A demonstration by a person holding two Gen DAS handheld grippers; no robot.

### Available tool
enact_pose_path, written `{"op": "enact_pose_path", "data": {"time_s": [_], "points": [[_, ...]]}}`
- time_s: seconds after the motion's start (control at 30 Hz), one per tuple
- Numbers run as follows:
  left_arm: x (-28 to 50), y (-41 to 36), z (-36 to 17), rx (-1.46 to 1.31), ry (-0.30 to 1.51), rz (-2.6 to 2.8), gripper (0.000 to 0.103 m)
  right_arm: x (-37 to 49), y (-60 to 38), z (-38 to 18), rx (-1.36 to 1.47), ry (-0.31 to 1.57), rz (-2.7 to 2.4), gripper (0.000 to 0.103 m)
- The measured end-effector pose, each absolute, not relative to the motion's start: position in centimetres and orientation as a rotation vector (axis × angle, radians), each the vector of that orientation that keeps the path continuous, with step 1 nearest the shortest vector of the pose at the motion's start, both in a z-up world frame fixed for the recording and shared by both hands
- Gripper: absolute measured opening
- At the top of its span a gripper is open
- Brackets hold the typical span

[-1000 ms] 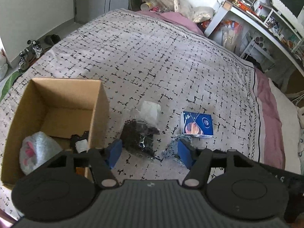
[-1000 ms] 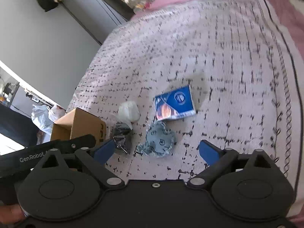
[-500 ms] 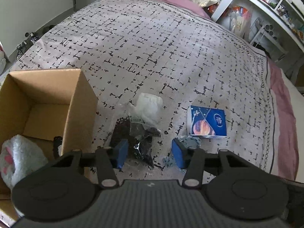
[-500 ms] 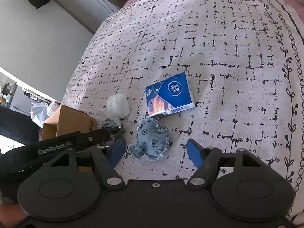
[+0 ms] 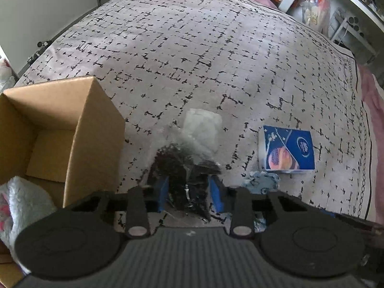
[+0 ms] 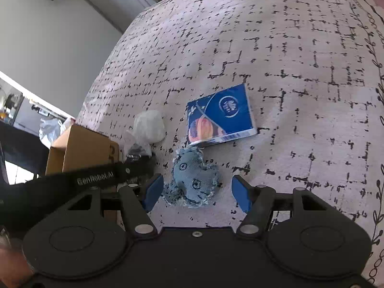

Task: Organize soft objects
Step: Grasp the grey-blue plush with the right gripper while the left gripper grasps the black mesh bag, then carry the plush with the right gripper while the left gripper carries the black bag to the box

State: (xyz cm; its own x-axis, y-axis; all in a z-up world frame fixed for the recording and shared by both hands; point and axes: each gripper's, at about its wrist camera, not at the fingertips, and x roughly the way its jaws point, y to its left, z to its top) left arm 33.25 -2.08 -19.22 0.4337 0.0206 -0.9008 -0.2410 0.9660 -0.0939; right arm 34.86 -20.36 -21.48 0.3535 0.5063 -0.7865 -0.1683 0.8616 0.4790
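Note:
My left gripper point(image 5: 189, 194) has its blue pads point(image 5: 161, 193) closed around a black item in a clear plastic bag point(image 5: 184, 177) on the bed. A white soft lump point(image 5: 201, 129) lies in the same bag, just beyond. My right gripper point(image 6: 195, 193) is open, its fingers on either side of a blue denim soft toy point(image 6: 194, 175), not touching it. The toy also shows in the left wrist view point(image 5: 261, 182). A blue tissue pack point(image 6: 220, 115) lies beyond the toy. An open cardboard box point(image 5: 72, 129) stands at the left with a fluffy white plush point(image 5: 21, 206) inside.
The bed has a grey cover with black dashes point(image 5: 192, 60) and a pink edge point(image 5: 374, 120) at the right. White shelves with clutter point(image 5: 336, 12) stand past the far right corner. The left gripper's body point(image 6: 72, 180) crosses the right wrist view beside the box point(image 6: 81, 148).
The left gripper's fingers have narrowed from wide open onto the black bagged item. The right gripper has come down and forward, so that the denim toy now lies between its fingers.

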Motion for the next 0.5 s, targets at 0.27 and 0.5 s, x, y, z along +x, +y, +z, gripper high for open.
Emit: {"op": "enact_pose_path", "data": {"time_s": [0.27, 0.5], "points": [[32.7, -1.9, -18.3, -0.237, 1.078, 0.132, 0.020, 34.5, -19.4, -22.0, 0.257, 1.110, 0.434, 0.032], [31.2, -2.0, -17.2, -0.257, 1.040, 0.122, 0.020, 34.4, -19.2, -21.4, 0.215, 1.064, 0.442, 0.017]]}}
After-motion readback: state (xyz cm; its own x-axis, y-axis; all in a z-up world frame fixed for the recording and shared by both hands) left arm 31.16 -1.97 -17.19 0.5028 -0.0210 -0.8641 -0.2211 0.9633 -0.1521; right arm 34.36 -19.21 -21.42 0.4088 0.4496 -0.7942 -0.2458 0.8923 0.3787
